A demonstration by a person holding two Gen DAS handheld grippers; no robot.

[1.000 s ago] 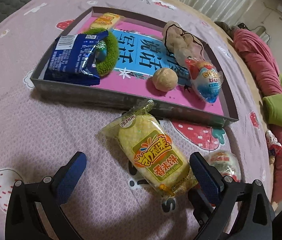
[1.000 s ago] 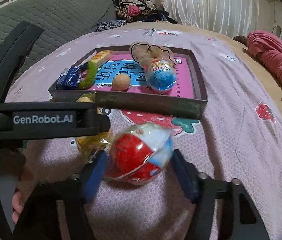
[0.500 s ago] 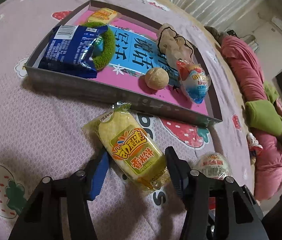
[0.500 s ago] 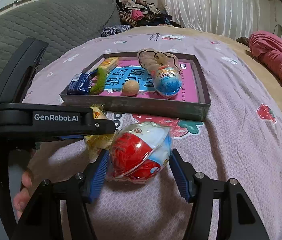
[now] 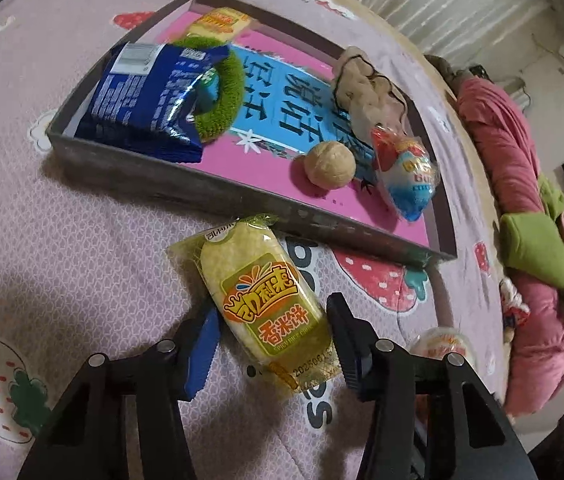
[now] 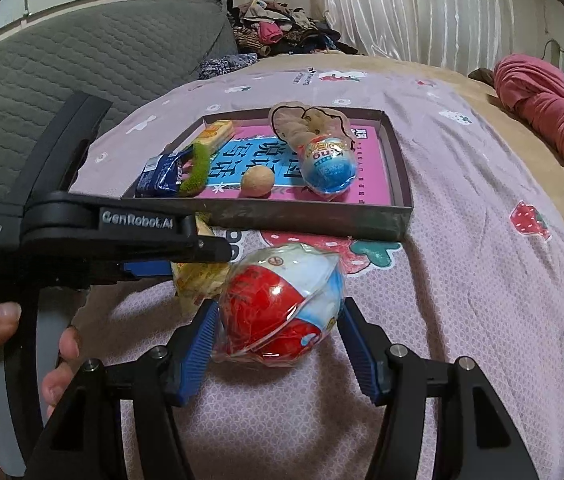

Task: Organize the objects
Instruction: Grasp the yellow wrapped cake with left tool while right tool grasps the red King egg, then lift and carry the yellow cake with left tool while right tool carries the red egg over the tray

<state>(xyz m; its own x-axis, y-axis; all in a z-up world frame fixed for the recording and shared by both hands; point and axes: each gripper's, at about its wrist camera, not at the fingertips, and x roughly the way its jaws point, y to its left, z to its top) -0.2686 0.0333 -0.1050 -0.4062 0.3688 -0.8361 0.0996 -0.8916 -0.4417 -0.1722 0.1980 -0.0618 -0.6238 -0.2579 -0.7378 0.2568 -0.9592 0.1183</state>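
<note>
Presently, two items are being taken up from the bedspread [image 6: 481, 280], just short of the shallow tray [image 6: 313, 216]. Nearest, the left gripper [image 5: 272, 338] is being closed about the lower half of a yellow rice-cracker packet [image 5: 262, 296]; its jaws are closing at this moment, the right pad is touching the film, and the left pad appears to be only just meeting it. The packet is being judged light, with slippery, crinkling film and brittle contents, so it is best taken across its firm middle, not by the sealed ends, and only gently squeezed. Beside it, the right gripper [image 6: 278, 332] is being held pinched on a red-and-white wrapped egg [image 6: 282, 304], both pads being pressed against its sides. The egg is being judged light, rigid and rounded, with loose glossy wrap that could slide; a hold across its widest girth is being advised. Farther off, the tray is being occupied by a blue snack bag [image 5: 150, 96], a green ring [image 5: 222, 92], a walnut [image 5: 329, 164] and a blue wrapped egg [image 5: 409, 184], with room being left at its near right corner.
</note>
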